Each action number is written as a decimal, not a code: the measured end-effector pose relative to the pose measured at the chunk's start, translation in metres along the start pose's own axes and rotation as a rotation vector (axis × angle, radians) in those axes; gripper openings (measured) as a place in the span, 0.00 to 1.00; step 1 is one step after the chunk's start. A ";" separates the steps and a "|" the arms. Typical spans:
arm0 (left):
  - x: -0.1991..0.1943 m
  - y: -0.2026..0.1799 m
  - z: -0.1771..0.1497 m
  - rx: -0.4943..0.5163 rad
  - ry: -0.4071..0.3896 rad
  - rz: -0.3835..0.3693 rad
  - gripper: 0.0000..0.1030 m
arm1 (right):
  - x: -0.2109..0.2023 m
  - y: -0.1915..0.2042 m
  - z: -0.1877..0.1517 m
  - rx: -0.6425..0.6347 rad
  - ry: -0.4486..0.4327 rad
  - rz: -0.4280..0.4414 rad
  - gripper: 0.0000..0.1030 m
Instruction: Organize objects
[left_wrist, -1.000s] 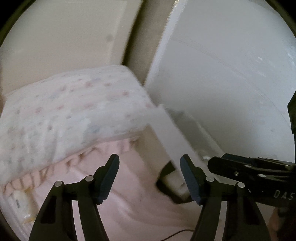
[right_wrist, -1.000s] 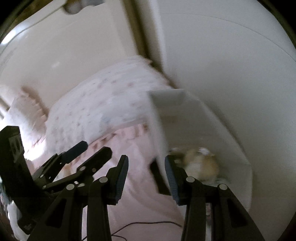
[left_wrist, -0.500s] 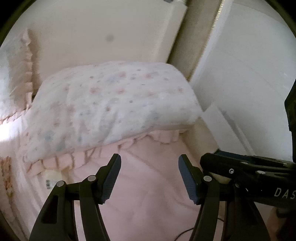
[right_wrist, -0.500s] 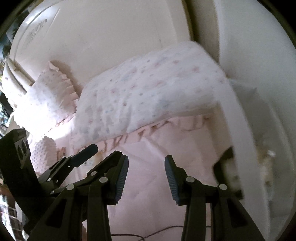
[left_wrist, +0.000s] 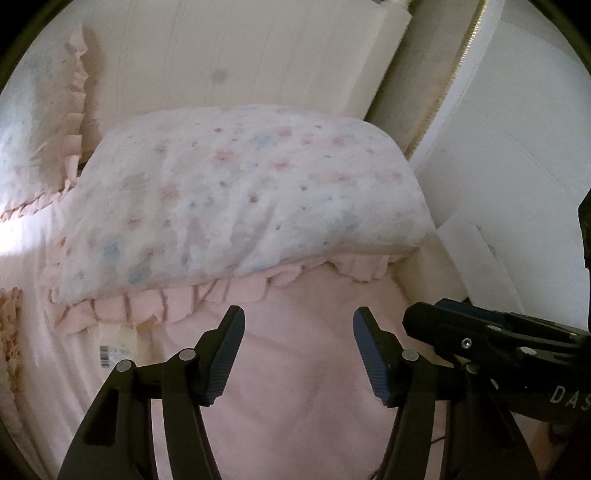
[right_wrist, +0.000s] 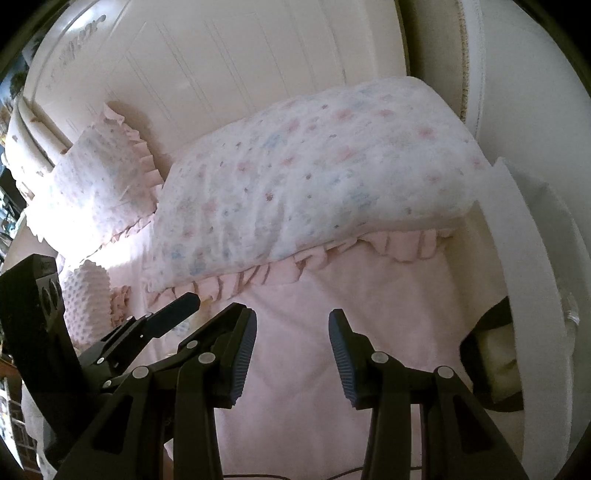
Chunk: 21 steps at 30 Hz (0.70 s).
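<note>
Both views now face the white floral ruffled pillow (left_wrist: 240, 206) instead of the white box (right_wrist: 524, 258). The left gripper (left_wrist: 297, 354), nothing between its jaws, is closing.

1. Two flower-print pillows with pink ruffles: one large pillow (right_wrist: 317, 177) at centre, one smaller pillow (right_wrist: 99, 173) at left.
2. One pink blanket (right_wrist: 317, 295) below.
3. One white box (right_wrist: 532, 280) at right.
4. Two hand-held grippers, the left hand-held gripper (left_wrist: 298, 354) and the right hand-held gripper (right_wrist: 292, 354).

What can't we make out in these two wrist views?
- Contents of the white box: right wrist view, its near wall hides them, and the frame edge crops it.
- Small label on the pink sheet: left wrist view, print too small to read.
- Frilled pillow behind the floral pillow: left wrist view, cropped by the edge and washed out by glare.
- Headboard lettering: right wrist view, too blurred.
</note>
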<state>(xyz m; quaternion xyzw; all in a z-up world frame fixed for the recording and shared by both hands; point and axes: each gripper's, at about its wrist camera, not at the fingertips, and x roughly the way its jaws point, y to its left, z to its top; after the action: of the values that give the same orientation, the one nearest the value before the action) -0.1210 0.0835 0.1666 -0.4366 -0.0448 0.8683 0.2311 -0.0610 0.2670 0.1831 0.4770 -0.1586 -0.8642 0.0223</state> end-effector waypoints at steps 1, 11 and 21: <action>0.001 0.005 0.000 -0.009 0.001 0.011 0.58 | 0.004 0.002 0.000 0.000 0.002 0.005 0.38; -0.004 0.088 -0.007 -0.159 -0.019 0.089 0.61 | 0.068 0.043 0.008 0.000 0.072 0.150 0.38; 0.018 0.202 -0.048 -0.401 0.029 0.096 0.65 | 0.212 0.077 0.011 -0.035 0.247 0.316 0.41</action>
<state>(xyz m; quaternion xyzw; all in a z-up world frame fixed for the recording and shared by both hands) -0.1660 -0.0941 0.0670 -0.4879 -0.1927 0.8456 0.0986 -0.1943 0.1563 0.0384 0.5479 -0.2124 -0.7876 0.1850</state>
